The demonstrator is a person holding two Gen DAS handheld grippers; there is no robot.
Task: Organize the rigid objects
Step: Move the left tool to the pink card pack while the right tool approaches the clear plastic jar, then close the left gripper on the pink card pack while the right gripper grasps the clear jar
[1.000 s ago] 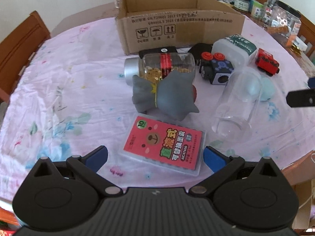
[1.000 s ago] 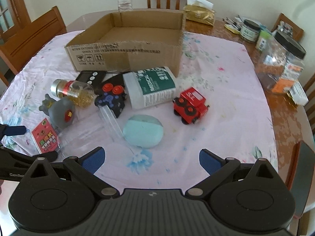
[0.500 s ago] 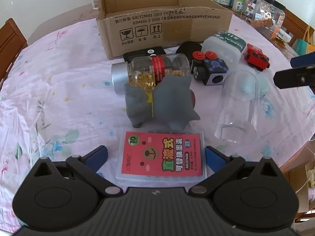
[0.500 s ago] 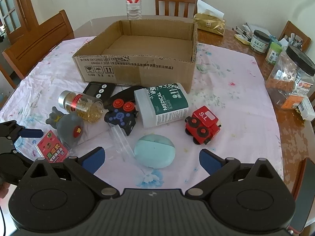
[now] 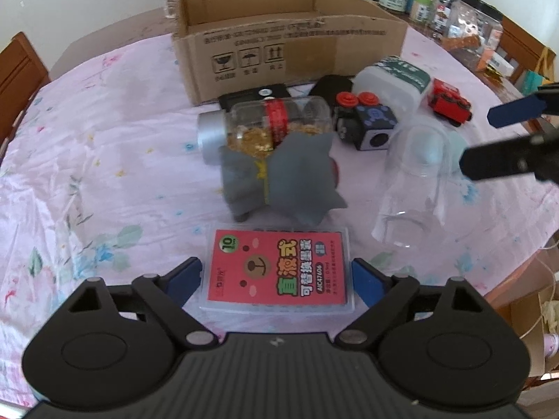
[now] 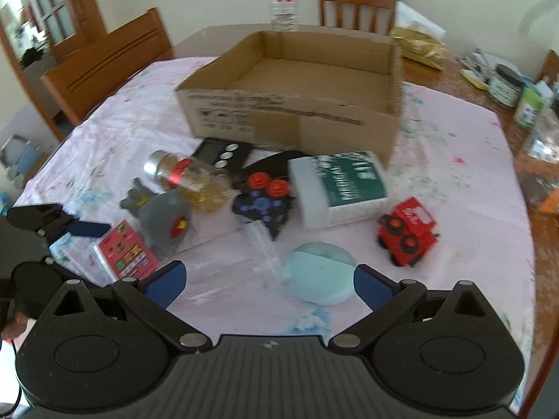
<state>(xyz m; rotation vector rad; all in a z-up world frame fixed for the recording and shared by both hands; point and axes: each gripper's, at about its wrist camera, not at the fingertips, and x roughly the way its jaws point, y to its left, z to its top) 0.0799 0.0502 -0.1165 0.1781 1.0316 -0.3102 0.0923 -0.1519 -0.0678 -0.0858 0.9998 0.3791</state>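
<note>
Left gripper (image 5: 276,276) low over the tablecloth (image 5: 104,174), jaws spread wide, one fingertip on each side of the red refill card pack (image 5: 277,272) — a straddling stance that suits a flat item which can only be pinched across its narrow edges. No contact with the pack's sides is visible, so nothing is held. The pack lies face up near the table's front edge, just in front of the grey soft figure (image 5: 279,181), which leans against the toppled glass jar (image 5: 265,129) of golden pieces.

Right gripper (image 6: 269,279) likewise wide open and empty, hovering above the pale teal round case (image 6: 319,281) and the clear plastic tube (image 6: 262,244) (the view is motion-blurred, so exact height cannot be told). Its position suggests a second pickup from the right-hand part of the pile while the left works the near one.

Cardboard box (image 6: 290,115) open-topped and visibly empty behind the clutter — the likely destination, placed within reach of both hands. White medical-labelled bottle (image 6: 339,188), red toy truck (image 6: 407,232), dark cube toy with red knobs (image 6: 265,200) and black timer (image 6: 223,152) lie loose between box and grippers, none yet sorted.
</note>
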